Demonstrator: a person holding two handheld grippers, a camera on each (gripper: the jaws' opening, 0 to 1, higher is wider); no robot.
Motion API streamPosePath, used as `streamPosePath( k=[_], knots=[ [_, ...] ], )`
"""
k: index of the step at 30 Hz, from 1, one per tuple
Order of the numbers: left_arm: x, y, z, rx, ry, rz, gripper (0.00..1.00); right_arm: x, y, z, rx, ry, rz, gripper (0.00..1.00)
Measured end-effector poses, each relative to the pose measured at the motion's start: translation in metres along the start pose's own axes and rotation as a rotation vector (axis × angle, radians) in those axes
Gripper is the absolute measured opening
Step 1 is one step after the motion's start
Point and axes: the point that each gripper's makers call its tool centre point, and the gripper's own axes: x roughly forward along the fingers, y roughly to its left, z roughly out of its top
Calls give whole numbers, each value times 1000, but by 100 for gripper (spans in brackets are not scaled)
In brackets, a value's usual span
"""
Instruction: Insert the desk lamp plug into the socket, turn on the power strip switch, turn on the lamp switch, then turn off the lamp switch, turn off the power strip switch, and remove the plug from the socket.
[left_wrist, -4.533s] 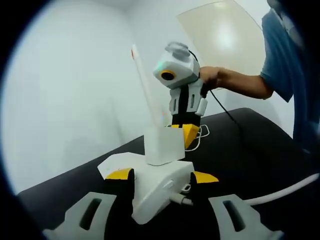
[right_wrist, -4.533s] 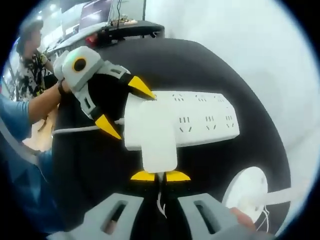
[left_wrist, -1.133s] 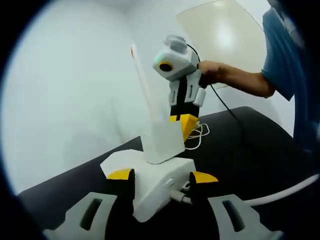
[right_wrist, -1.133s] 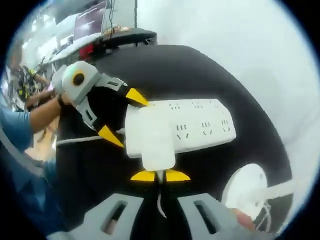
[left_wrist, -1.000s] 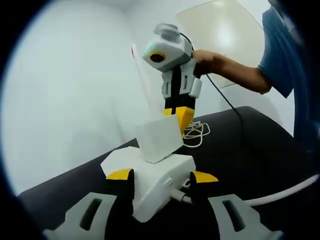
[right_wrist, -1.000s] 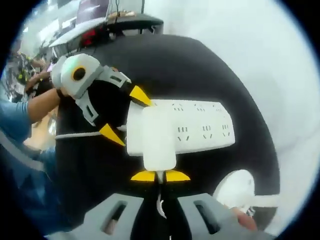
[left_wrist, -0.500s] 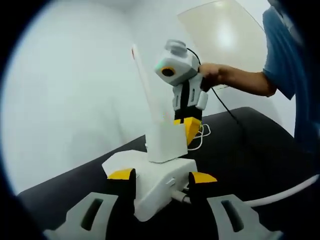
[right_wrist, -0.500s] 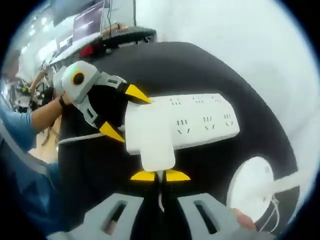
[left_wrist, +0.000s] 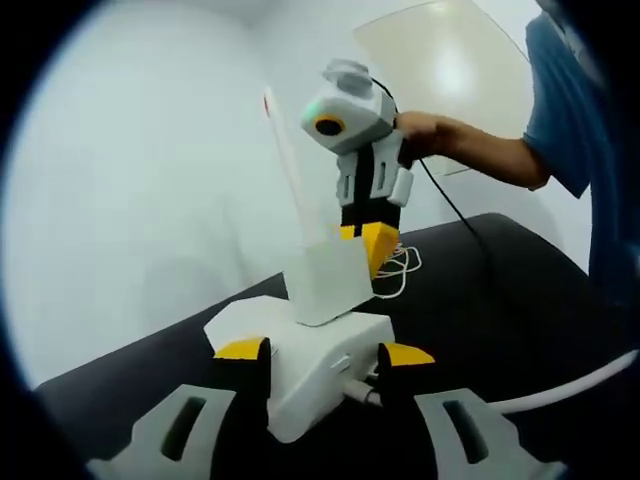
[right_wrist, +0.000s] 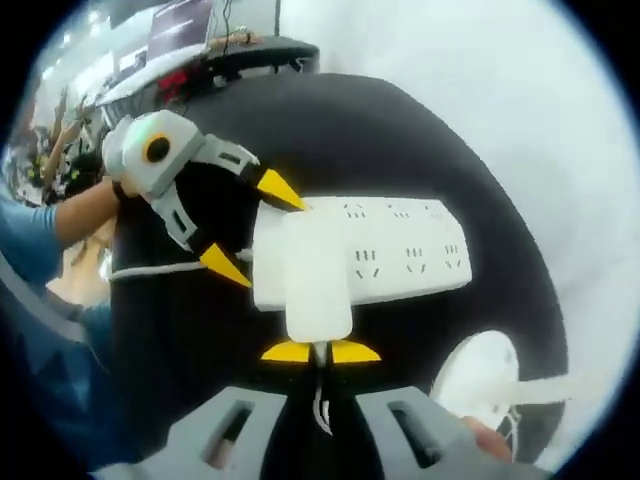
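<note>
Left gripper view: your left gripper clamps both yellow tips on the end of the white power strip on the black tabletop, while your right gripper pinches the white plug from above. Right gripper view: your right gripper is closed on the plug's cord end, the plug sitting on the strip, the left gripper straddling its end; the lamp base sits near the tabletop's edge.

Against half a second ago, we see the white plug tipped off upright again above the power strip, its top leaning away from the yellow fingertips of the right gripper pinching its far side. That gripper sits higher and tilts more than before. In the right gripper view, the lamp base has slid closer to the right gripper's fingers.
</note>
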Motion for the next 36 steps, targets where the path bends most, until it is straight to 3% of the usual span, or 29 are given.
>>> streamPosePath(
  k=[4,6,12,14,16,19,25,31,32,36],
  knots=[
    [0,-1,1,6,1,6,41,-5,-5,15,-34,24,4,5],
    [0,0,1,2,0,6,41,-5,-7,14,-23,1,-4,5],
    [1,-1,1,4,-3,0,40,4,3,-7,130,-181,35,5],
    [1,-1,0,5,-3,-1,40,9,9,-18,174,-205,69,5],
    [1,0,0,7,-5,-3,40,12,9,-18,214,-266,98,5],
    [1,0,1,9,-5,-4,40,12,9,-19,225,-283,99,5],
    [1,-1,1,5,-3,-4,40,7,7,-10,178,-231,64,5],
    [1,1,0,4,-1,-3,40,-7,7,0,32,-52,12,5],
    [1,2,0,4,0,-2,41,-6,-5,5,21,-23,10,5],
    [1,2,-1,6,1,4,41,-8,-12,13,-32,47,-23,5]
  ],
)
